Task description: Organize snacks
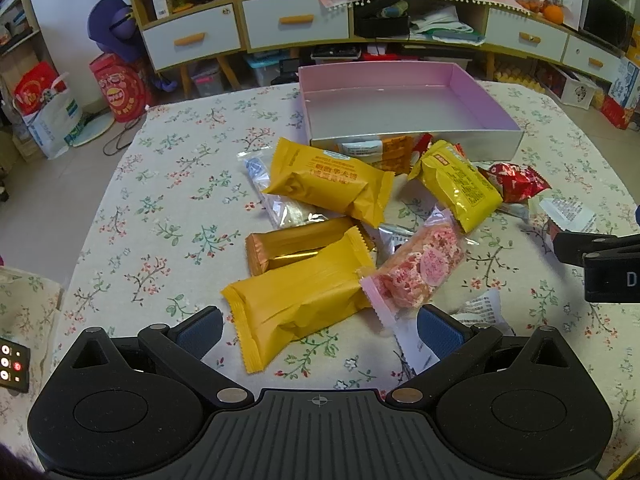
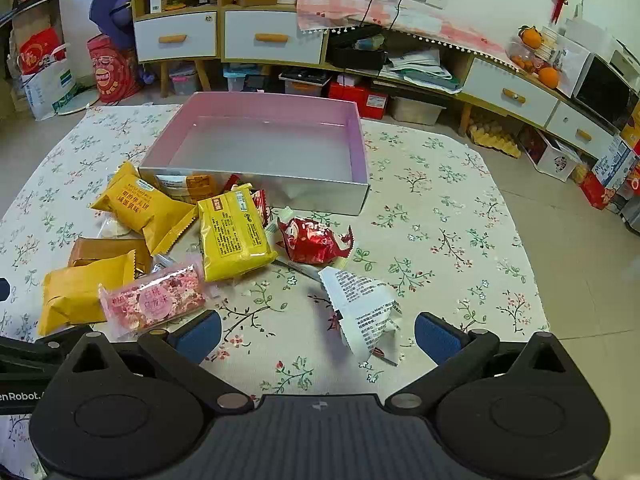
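Left gripper (image 1: 319,332): jaws wide, holding nothing, poised over the near orange packet (image 1: 296,300).
Right gripper (image 2: 318,334): jaws wide and empty, with the white printed packet (image 2: 362,312) lying between its fingers.
Snacks: heaped on the counter (image 2: 440,240) in front of the box, among them a pink packet (image 2: 154,300), a yellow packet (image 2: 234,234) and a red packet (image 2: 314,240).
Box (image 2: 256,184): pink inside, silver outside, nothing in it, at the far side of the heap.
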Demonstrator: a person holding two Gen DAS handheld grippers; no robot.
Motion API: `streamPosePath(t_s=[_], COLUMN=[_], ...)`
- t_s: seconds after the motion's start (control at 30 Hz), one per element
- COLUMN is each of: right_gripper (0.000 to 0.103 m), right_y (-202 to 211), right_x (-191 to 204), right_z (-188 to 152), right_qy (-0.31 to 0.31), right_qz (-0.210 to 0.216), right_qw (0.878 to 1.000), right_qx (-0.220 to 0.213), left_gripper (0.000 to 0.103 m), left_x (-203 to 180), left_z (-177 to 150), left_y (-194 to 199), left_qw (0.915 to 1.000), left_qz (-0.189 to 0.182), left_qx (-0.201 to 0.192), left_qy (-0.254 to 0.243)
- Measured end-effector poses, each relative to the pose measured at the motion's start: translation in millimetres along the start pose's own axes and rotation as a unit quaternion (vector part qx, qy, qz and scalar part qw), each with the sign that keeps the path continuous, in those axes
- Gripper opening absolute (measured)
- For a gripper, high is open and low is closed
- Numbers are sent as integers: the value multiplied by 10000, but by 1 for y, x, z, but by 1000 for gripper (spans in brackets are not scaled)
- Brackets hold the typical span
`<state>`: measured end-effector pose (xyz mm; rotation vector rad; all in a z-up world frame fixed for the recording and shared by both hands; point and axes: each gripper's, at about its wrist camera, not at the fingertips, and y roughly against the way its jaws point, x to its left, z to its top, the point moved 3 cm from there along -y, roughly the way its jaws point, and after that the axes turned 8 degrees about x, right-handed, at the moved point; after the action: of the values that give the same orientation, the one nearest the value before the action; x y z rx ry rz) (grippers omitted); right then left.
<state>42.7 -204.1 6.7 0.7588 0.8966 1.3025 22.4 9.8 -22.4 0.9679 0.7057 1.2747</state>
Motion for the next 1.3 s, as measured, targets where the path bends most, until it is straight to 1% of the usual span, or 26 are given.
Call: streamPosePath(t_s=[0.13, 0.3, 0.43, 0.53, 0.63, 0.73, 0.87, 0.93, 1.0, 1.07, 1.1, 1.13, 1.3], right_gripper=[81, 81, 81, 81, 81, 81, 81, 81, 79, 76, 74, 68, 58], right_y=[1, 3, 5, 7, 8, 5, -3, -6, -10, -14, -17, -19, -35], right_x=[0, 2, 3, 4, 4, 0, -4, -5, -3, 0, 1, 3, 13], right_z=[1, 1, -1, 1, 9, 21, 36, 42, 46, 50, 51, 53, 58], right_qy=[-19, 53, 227, 461, 614, 522, 368, 345, 378, 397, 409, 422, 473], right_qz=[39, -54, -25, -134, 31, 325, 515, 638, 809, 964, 1054, 1111, 1312], right_qw=[10000, 9997, 9984, 9962, 9944, 9950, 9960, 9954, 9938, 9927, 9919, 9916, 9901], right_qx=[-83, -251, -508, -722, -855, -790, -636, -633, -657, -614, -576, -519, -168], left_gripper=[103, 103, 103, 103, 103, 103, 103, 103, 101, 101, 101, 100, 97], left_x=[2, 3, 5, 7, 8, 15, 26, 34, 44, 50, 52, 53, 53], left_z=[2, 1, 4, 7, 14, 24, 44, 52, 58, 62, 65, 66, 81], left_y=[-4, -8, -10, -9, -6, -4, -8, -18, -31, -40, -42, -44, -52], left_qw=[9999, 9998, 9994, 9989, 9982, 9982, 9980, 9982, 9971, 9943, 9929, 9920, 9869], left_qz=[128, 196, 270, 300, 232, 19, -87, -326, -741, -1058, -1164, -1220, -1482], left_qx=[-34, -32, -205, -341, -359, -342, -377, -346, -184, -20, -13, -18, -62], left_qy=[9, -5, -34, -134, -411, -487, -497, -361, -68, 159, 254, 320, 641])
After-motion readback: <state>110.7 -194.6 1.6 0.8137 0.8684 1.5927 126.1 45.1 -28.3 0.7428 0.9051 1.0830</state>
